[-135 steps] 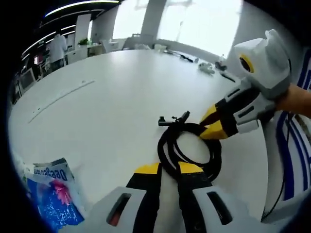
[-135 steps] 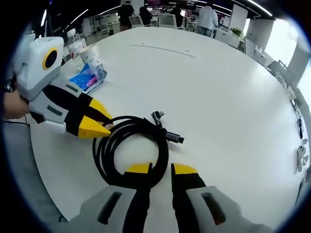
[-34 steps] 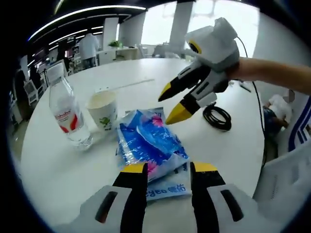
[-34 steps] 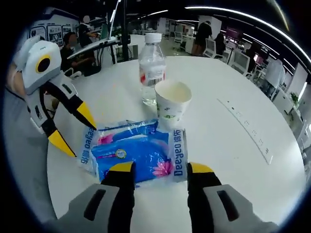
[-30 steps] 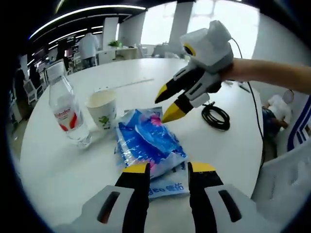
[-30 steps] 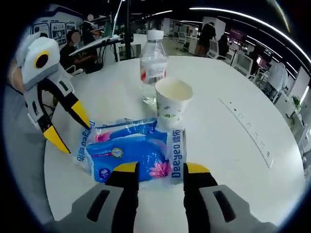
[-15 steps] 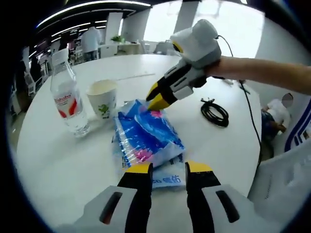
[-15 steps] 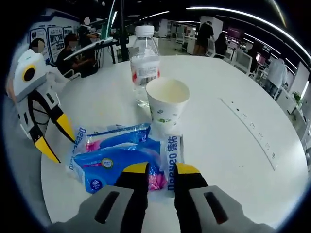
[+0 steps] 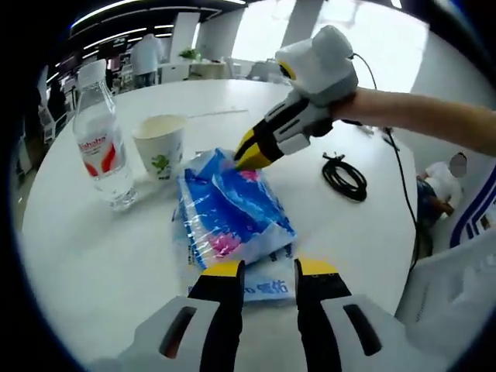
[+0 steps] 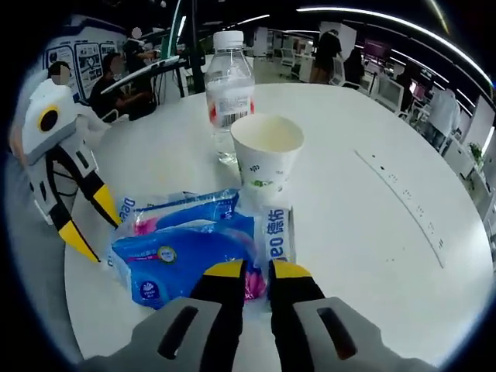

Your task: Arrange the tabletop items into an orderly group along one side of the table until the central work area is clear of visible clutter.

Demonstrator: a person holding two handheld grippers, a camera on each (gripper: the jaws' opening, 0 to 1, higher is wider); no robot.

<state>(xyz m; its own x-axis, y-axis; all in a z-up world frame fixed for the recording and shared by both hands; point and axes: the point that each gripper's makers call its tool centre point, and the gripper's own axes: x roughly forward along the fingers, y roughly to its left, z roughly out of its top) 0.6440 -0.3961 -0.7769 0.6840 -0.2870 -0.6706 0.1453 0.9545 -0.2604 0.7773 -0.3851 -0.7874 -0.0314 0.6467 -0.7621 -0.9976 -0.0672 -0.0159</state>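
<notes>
Tissue packs (image 9: 232, 221), blue plastic with pink flower prints, lie stacked on the white round table (image 9: 101, 256), and they are the things that both grippers work on. In the left gripper view the packs sit in the centre, just above the left gripper (image 9: 267, 273), whose yellow tips stand a little apart at 6 o'clock with the near edge of the lower pack between them; I cannot tell if they really pinch it. In this same view the right gripper (image 9: 249, 155) comes in from 1 o'clock, held by a person's hand, and its yellow tips are nearly together on the far corner of the upper pack.

In the right gripper view the packs (image 10: 186, 248) lie at about 7 o'clock from the centre, and the right gripper (image 10: 248, 273) has its jaws close together on the edge of the pack with the white label strip. The left gripper (image 10: 87, 221) shows at 9 o'clock with its jaws spread wide, just beside the packs.

A paper cup (image 10: 267, 159) stands upright just behind the packs, and a clear water bottle (image 10: 229, 93) with a white cap stands behind the cup. In the left gripper view the cup (image 9: 160, 146) and the bottle (image 9: 101, 151) are at 10 o'clock, and a coiled black cable (image 9: 343, 177) lies apart at 3 o'clock.
</notes>
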